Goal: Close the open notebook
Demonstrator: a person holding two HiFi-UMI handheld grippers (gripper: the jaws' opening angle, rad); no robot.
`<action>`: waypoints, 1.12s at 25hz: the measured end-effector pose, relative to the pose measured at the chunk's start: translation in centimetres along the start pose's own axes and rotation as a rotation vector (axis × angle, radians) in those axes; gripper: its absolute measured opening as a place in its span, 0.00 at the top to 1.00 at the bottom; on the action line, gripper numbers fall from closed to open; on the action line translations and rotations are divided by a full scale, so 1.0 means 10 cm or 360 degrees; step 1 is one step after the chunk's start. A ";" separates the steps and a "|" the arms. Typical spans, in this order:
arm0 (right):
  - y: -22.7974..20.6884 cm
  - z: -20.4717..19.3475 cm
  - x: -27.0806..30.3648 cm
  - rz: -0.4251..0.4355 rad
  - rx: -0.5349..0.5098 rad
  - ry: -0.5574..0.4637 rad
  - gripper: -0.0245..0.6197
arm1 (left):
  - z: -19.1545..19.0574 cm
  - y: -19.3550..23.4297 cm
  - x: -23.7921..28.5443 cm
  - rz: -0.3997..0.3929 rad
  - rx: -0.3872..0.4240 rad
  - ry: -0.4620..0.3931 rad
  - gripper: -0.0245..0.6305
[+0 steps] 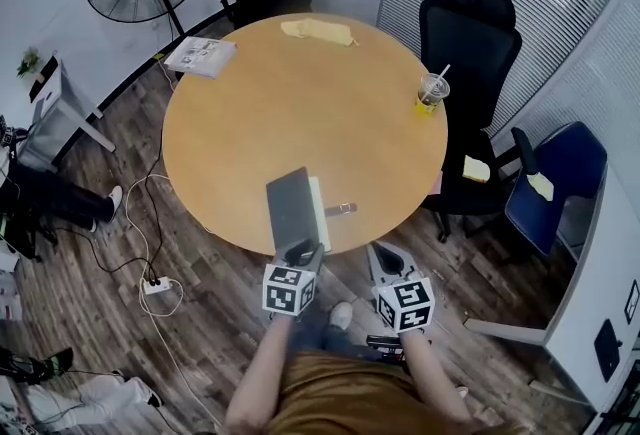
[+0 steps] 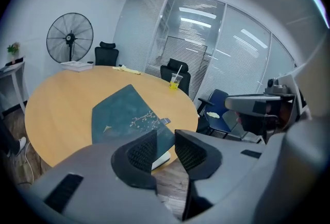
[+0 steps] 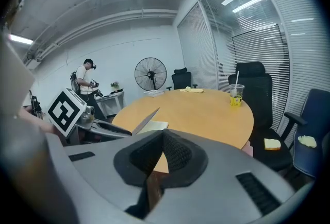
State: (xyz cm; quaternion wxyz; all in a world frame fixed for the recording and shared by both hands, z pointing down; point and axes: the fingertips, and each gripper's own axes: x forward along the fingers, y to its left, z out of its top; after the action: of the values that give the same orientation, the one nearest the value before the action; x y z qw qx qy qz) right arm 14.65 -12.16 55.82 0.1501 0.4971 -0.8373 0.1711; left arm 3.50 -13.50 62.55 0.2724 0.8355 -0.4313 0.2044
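No legible text, label or number anywhere.

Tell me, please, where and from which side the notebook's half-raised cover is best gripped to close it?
Probably the near end of the cover, along its raised free edge, approached from the table's near side. The cover stands tilted over the white pages, so that edge is clear of them for a jaw on each face. The left gripper, jaws apart, sits right there.

teal-covered notebook [image 1: 292, 211], cover raised partway over its white pages.
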 end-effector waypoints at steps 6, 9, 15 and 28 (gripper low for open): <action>-0.05 -0.08 -0.03 -0.0008 0.0013 0.0025 0.95 | -0.07 -0.04 0.12 0.0003 0.0041 0.0030 0.78; -0.05 -0.14 -0.02 -0.0009 0.0017 0.0044 0.95 | -0.10 -0.06 0.16 0.0016 0.0105 0.0034 0.77; -0.05 -0.20 -0.01 -0.0011 0.0018 0.0073 0.95 | -0.18 -0.06 0.27 0.0023 0.0142 0.0077 0.77; 0.01 -0.28 0.03 0.0024 0.0020 0.0105 0.95 | -0.56 0.01 0.47 0.0011 0.0099 0.0264 0.80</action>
State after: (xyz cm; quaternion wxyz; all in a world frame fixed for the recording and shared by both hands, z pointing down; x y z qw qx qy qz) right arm 14.69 -11.16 58.40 0.1731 0.4857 -0.8346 0.1936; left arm 5.36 -12.86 69.58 0.2805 0.8222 -0.4036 0.2872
